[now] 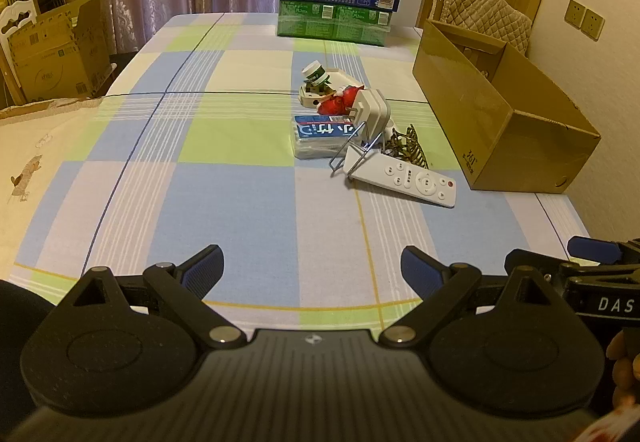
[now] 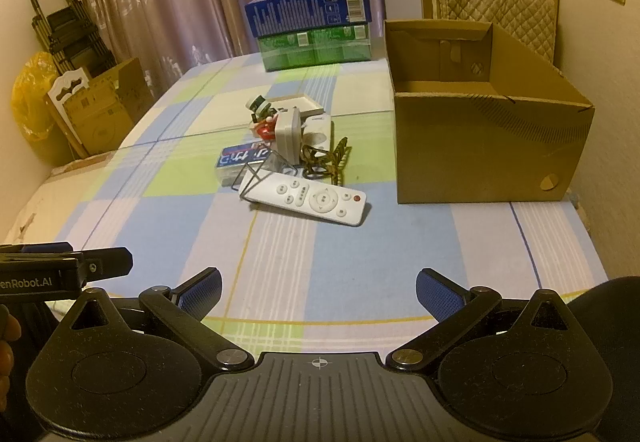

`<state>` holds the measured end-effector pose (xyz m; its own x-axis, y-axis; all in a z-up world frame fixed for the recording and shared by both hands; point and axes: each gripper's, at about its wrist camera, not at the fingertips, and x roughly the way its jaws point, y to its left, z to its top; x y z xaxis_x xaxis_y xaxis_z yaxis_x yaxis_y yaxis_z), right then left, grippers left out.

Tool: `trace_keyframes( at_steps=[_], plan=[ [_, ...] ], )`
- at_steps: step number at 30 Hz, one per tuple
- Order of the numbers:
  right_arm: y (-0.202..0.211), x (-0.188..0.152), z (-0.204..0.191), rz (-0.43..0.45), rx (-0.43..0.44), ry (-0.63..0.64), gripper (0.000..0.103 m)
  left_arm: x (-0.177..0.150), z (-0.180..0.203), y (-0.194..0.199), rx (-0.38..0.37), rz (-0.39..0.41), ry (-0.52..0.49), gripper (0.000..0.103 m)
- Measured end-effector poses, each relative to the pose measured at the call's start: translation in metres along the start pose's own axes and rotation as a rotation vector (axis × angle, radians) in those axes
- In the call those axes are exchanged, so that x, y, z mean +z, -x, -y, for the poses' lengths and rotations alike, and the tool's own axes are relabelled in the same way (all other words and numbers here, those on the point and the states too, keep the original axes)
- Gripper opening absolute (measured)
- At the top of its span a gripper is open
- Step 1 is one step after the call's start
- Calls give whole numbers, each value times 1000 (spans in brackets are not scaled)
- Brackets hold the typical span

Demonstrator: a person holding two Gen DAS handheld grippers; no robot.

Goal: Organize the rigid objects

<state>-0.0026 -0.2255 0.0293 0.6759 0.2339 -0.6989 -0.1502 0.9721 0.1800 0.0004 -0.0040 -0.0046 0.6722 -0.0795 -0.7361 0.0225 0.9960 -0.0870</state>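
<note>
White remote [image 2: 308,200], long axis crosswise, lies mid-table ahead of both wide-open, empty grippers, left [image 1: 312,266] and right [image 2: 318,288], nearer the right, cardboard box [image 2: 480,146] at the right edge.

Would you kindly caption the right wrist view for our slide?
Open right gripper faces a white remote beside an open cardboard box.

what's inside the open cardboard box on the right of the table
The right wrist view looks into the cardboard box: only bare inner walls and a strip of floor at the back show, with nothing visible there. Its front wall hides the rest of the floor.
</note>
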Motion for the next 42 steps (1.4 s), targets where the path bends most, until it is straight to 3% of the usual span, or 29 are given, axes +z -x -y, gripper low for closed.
trace_keyframes(
  at_steps=[19, 25, 31, 38, 42],
  plan=[
    [0, 1, 0, -3, -1, 1, 101, -1, 0, 0, -5, -1, -2, 93],
    [-3, 3, -1, 2, 17, 32, 101, 6, 0, -1, -39, 6, -22, 93],
    [-14, 16, -5, 24, 37, 135, 101, 32, -7, -14, -12, 36, -115, 93],
    [-43, 35, -14, 26, 33, 351, 100, 63, -19, -43, -41, 38, -223, 93],
    [-72, 41, -16, -16, 30, 461, 92, 68, -22, -66, -73, 32, -277, 92]
  ],
)
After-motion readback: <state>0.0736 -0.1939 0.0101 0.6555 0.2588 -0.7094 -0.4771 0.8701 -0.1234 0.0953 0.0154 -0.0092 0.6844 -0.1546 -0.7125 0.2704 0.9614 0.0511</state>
